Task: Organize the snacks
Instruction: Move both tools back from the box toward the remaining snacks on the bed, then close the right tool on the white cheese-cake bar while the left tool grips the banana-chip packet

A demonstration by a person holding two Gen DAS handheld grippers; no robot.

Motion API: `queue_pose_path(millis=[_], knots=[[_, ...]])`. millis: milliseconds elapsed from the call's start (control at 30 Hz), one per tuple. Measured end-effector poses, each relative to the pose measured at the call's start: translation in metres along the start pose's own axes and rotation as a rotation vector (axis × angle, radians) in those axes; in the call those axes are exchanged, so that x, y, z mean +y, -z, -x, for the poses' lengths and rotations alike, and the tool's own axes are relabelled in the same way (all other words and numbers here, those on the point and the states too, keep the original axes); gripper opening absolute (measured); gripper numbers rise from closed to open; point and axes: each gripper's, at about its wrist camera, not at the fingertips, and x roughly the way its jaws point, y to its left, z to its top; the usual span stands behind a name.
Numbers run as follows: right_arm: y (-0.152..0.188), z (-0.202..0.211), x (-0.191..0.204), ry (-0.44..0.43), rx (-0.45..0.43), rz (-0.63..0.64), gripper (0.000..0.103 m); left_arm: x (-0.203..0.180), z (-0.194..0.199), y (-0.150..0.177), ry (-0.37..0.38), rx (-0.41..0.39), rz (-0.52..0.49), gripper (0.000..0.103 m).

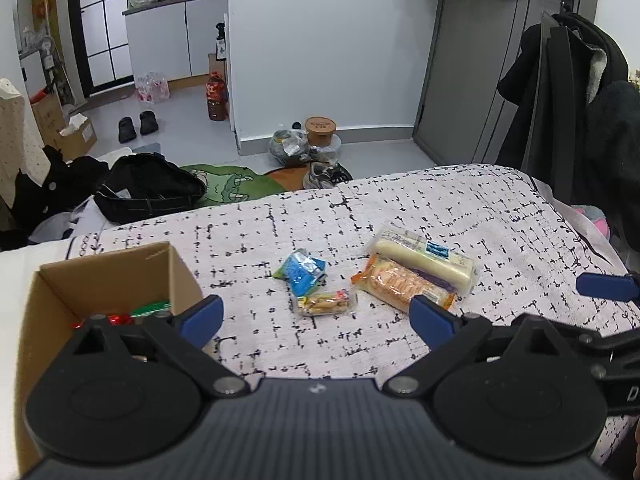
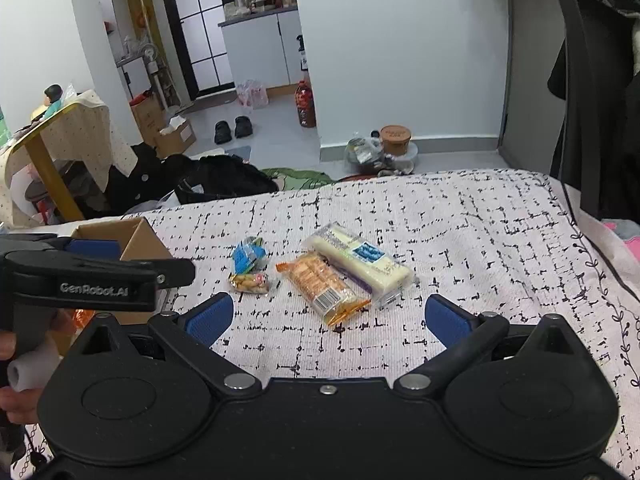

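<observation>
Snacks are sitting on my bed's white cover with black dashes (image 1: 440, 208): a blue packet (image 1: 301, 271), a small clear pack of biscuits (image 1: 325, 303), an orange-ended cracker pack (image 1: 400, 282) and a long white roll (image 1: 424, 259) touching it. Room's messy, gray door (image 1: 472, 60), coats, shoes on the floor. Cardboard box (image 1: 112, 268) on my left already has red and green wrappers inside. My left gripper (image 1: 316, 318) and right gripper (image 2: 328, 316) both hover spread wide, holding nothing, snacks just ahead of them.
</observation>
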Motion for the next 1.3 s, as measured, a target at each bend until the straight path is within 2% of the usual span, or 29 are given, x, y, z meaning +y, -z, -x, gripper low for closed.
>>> queue_pose_path(millis=[233, 400, 533, 867, 1000, 1233, 1300], knots=[[0.002, -0.012, -0.009, 0.015, 0.01, 0.016, 0.1, -0.007, -0.022, -0.003, 0.011, 0.017, 0.015, 0.087], [-0.002, -0.026, -0.017, 0.02, 0.028, 0.029, 0.089, -0.01, -0.041, -0.006, 0.002, 0.033, 0.031, 0.081], [-0.005, -0.038, -0.02, 0.029, 0.043, 0.051, 0.082, -0.01, -0.062, -0.007, -0.022, 0.071, 0.047, 0.071], [-0.017, -0.074, -0.023, 0.043, 0.088, 0.13, 0.077, -0.011, -0.106, -0.004, -0.066, 0.137, 0.073, 0.069], [-0.02, -0.088, -0.025, 0.04, 0.106, 0.151, 0.067, -0.012, -0.121, -0.002, -0.075, 0.163, 0.07, 0.069], [-0.025, -0.109, -0.03, 0.054, 0.107, 0.175, 0.067, -0.011, -0.135, 0.003, -0.092, 0.179, 0.059, 0.069], [-0.026, -0.116, -0.032, 0.051, 0.112, 0.175, 0.067, -0.013, -0.136, 0.004, -0.086, 0.178, 0.06, 0.062]])
